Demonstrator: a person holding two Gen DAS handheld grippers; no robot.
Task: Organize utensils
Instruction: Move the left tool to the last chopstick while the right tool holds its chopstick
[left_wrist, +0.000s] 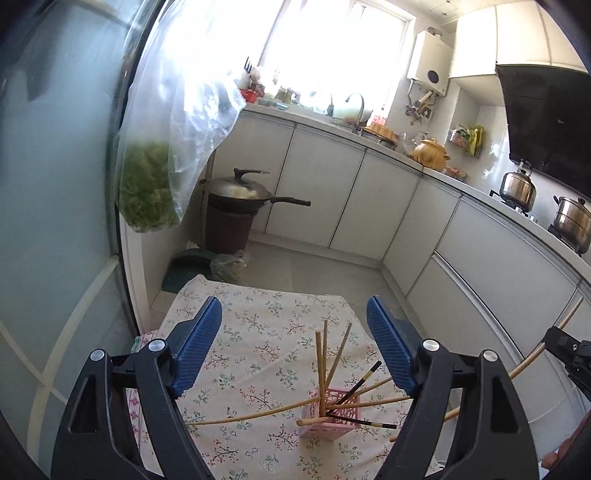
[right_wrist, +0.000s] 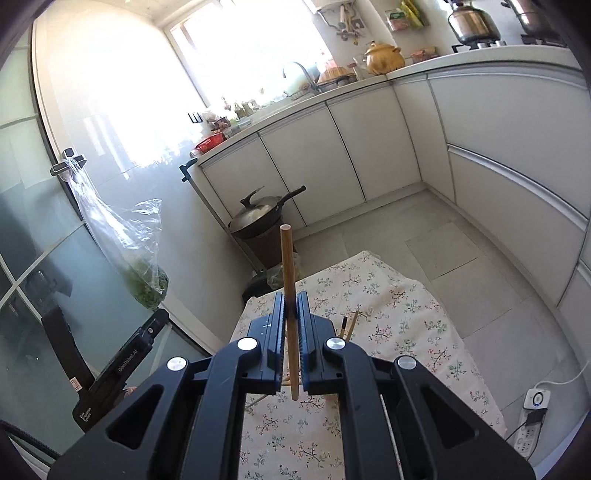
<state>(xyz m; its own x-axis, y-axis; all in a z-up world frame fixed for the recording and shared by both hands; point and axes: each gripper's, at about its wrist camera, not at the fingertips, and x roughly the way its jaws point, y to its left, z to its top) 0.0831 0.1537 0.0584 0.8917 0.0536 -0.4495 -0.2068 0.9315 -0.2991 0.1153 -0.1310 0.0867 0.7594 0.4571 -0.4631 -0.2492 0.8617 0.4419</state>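
Chopsticks: about eight wooden chopsticks and two black chopsticks in or against one pink holder, plus one wooden chopstick apart from it; the exact wooden count is hard to tell where they cross. Cookware: one wok with lid, one yellow clay pot, one kettle, one steel pot. Other: one flowered tablecloth, two plastic bags of greens.
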